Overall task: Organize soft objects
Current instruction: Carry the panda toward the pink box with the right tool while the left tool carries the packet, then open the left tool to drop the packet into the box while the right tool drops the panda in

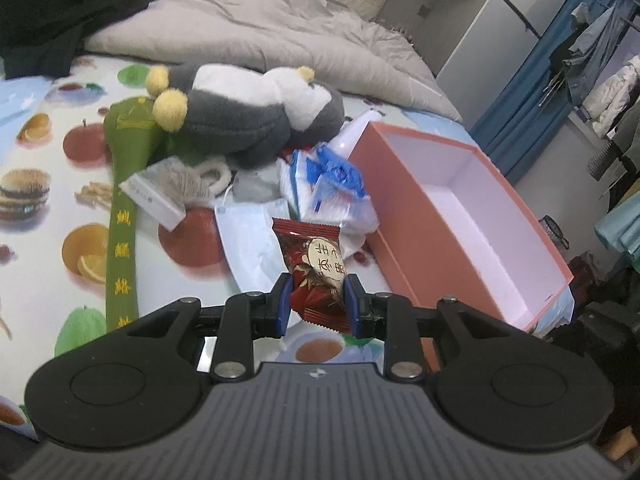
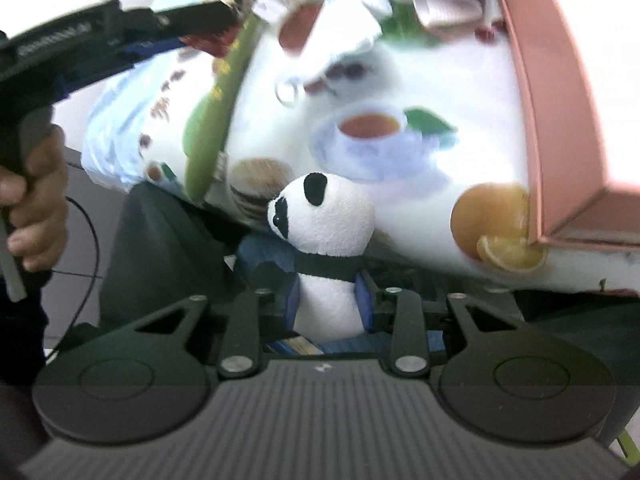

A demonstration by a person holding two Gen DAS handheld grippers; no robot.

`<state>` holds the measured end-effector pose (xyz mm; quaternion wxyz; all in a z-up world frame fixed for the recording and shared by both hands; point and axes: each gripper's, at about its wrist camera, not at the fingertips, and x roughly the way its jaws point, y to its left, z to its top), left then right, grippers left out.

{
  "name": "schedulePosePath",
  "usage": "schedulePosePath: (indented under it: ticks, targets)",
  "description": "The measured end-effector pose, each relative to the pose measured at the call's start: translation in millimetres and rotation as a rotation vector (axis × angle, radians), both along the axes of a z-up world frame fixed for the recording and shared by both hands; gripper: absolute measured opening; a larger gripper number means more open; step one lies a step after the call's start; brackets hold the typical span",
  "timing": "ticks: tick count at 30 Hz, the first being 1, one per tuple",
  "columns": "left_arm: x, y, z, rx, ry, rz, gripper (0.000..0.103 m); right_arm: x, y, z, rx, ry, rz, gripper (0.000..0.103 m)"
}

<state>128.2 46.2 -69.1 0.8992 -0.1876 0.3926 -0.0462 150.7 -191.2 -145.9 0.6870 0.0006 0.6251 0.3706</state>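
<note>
My left gripper (image 1: 316, 304) is shut on a dark red snack packet (image 1: 314, 268), held up above the fruit-print sheet (image 1: 60, 208) beside the open pink box (image 1: 464, 216). Beyond it lie a grey and white plush penguin (image 1: 256, 116), a green sash (image 1: 122, 216), blue-white tissue packs (image 1: 332, 184), a face mask (image 1: 252, 236) and a small white carton (image 1: 154, 196). My right gripper (image 2: 330, 304) is shut on the white body of a small plush panda (image 2: 326, 236), lifted near the bed's front edge. The left gripper (image 2: 208, 20) with the packet shows at the upper left of the right wrist view.
A grey duvet (image 1: 260, 36) and dark clothes (image 1: 60, 12) fill the far side of the bed. Clothes hang on a rack (image 1: 592, 56) at the right. The pink box's corner (image 2: 560, 160) stands to the panda's right. A hand (image 2: 36, 208) grips the left gripper's handle.
</note>
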Motion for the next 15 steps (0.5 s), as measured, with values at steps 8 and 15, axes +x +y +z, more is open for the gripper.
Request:
schedulePosePath:
  ticks: [8, 15]
  targets:
    - [19.3, -10.7, 50.8, 0.031, -0.084, -0.02, 0.032, 23.1, -12.1, 68.4, 0.062, -0.17, -0.045, 0.033]
    - [60.9, -43.0, 104.4, 0.048, -0.173, -0.083, 0.032, 59.0, -42.7, 121.7, 0.052, -0.35, -0.152, 0.033]
